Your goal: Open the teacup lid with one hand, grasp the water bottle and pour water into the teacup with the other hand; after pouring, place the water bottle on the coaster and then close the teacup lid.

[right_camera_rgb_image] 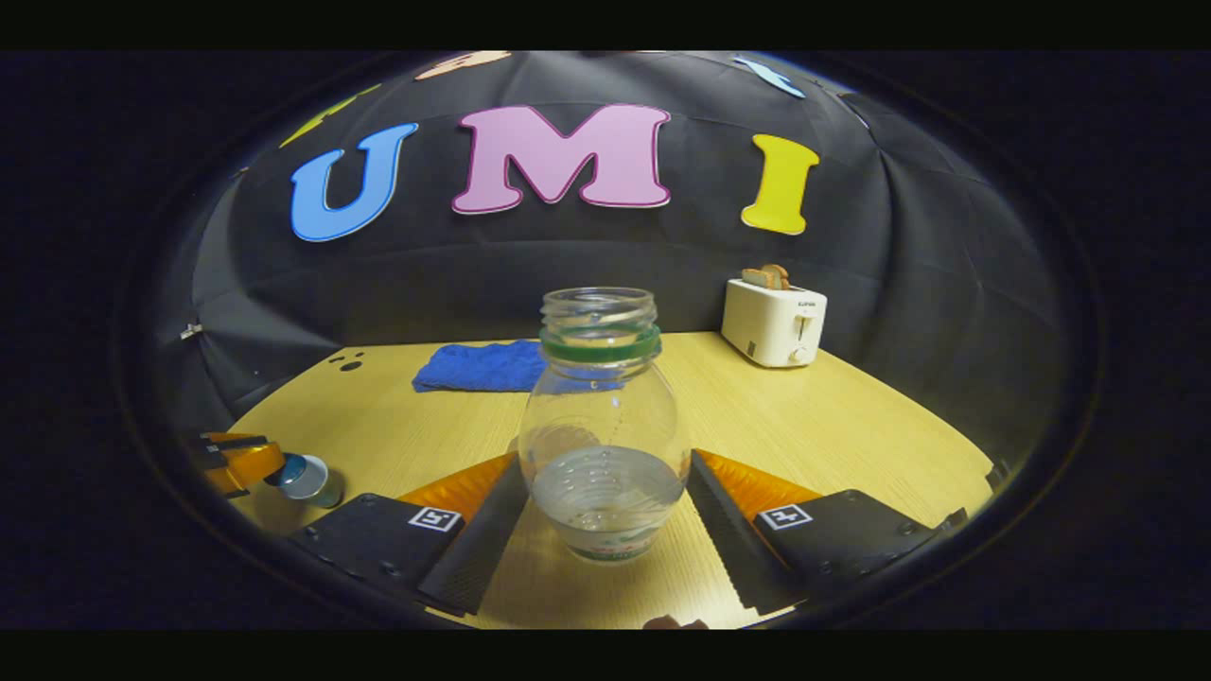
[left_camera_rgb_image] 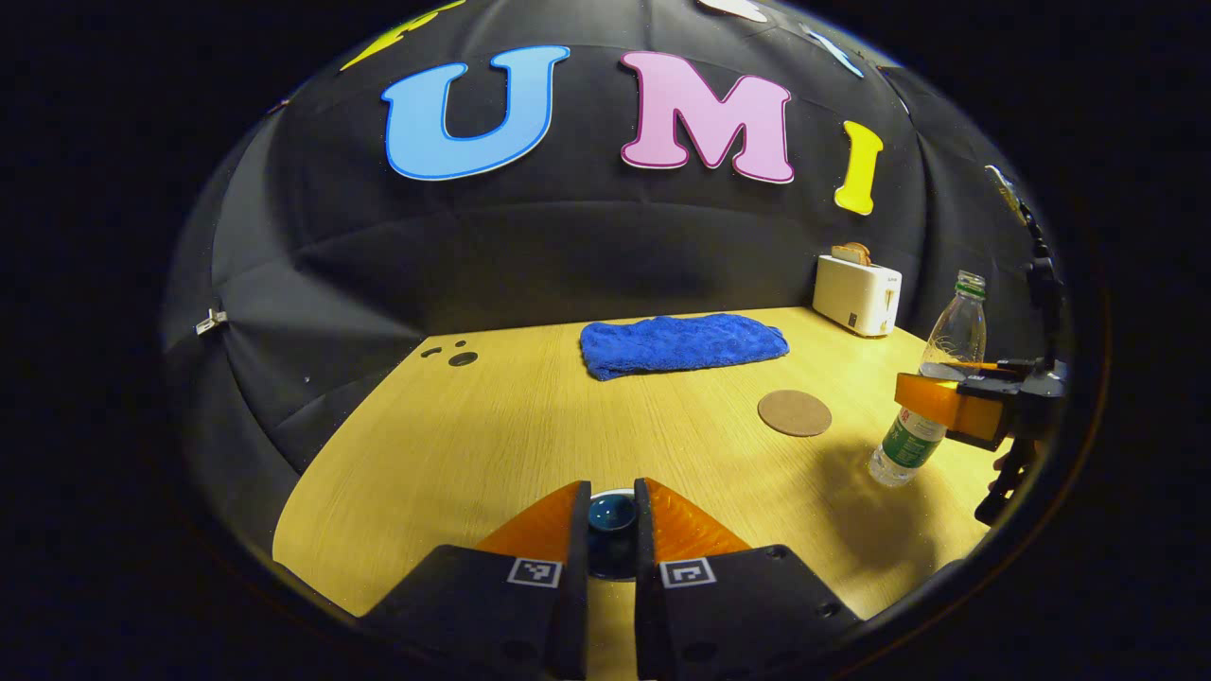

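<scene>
The teacup (left_camera_rgb_image: 611,530) at the frame's bottom centre is mostly hidden between the left gripper's (left_camera_rgb_image: 611,515) fingers.

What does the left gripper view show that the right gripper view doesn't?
Left gripper view: the coaster, and the left gripper shut on the lid, seen from above. Right gripper view: the teacup from the side, and the water level in the bottle between the right gripper's fingers. Both: bottle, towel, toaster, table.
</scene>
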`<state>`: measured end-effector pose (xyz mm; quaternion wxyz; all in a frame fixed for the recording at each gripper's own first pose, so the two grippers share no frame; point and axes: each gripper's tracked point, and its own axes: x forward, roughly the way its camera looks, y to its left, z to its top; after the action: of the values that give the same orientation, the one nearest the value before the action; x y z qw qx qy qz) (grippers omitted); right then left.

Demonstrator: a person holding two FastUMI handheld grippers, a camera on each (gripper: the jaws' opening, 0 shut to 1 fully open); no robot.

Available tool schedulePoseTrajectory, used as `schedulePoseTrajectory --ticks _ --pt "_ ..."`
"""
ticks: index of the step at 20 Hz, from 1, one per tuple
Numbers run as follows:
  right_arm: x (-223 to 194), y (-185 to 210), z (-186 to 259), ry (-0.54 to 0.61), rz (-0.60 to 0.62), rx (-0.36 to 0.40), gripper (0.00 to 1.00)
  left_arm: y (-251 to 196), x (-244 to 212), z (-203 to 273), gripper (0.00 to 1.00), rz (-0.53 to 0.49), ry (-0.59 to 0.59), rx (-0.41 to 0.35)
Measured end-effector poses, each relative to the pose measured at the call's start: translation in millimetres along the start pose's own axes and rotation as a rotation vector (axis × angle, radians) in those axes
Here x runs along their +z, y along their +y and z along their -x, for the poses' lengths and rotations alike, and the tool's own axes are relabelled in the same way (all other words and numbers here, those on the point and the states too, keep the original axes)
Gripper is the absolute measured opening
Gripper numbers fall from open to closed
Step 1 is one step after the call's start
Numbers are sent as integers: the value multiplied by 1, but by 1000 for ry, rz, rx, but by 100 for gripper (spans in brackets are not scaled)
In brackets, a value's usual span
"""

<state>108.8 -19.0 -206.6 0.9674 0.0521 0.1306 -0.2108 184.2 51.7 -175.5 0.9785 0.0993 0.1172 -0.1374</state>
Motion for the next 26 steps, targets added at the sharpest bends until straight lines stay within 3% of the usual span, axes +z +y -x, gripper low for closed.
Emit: schedulePoseTrajectory --ticks 4,6,7,11,18,19,20,21,26 --pt "-1 1 -10 -18 -7 -4 98 8 -3 -1 23 8 7 11" --pt "-2 1 -10 -27 -6 -7 92 12 -2 1 24 11 6 21" --pt "-2 1 -9 -29 0 -6 81 13 -4 1 23 12 6 24" --pt "-2 5 -9 -36 42 24 79 13 -4 5 24 17 4 26" --pt "15 28 -8 -64 258 130 74 22 0 14 24 42 -16 52" --pt "20 32 -8 -72 288 139 74 26 0 16 27 51 -19 63" --pt "25 38 -10 -83 320 148 74 30 1 19 19 61 -24 72" --pt "29 44 -13 -91 357 161 74 34 1 23 27 69 -26 85" --pt "49 72 -27 -159 583 207 73 54 6 40 23 102 -56 128"
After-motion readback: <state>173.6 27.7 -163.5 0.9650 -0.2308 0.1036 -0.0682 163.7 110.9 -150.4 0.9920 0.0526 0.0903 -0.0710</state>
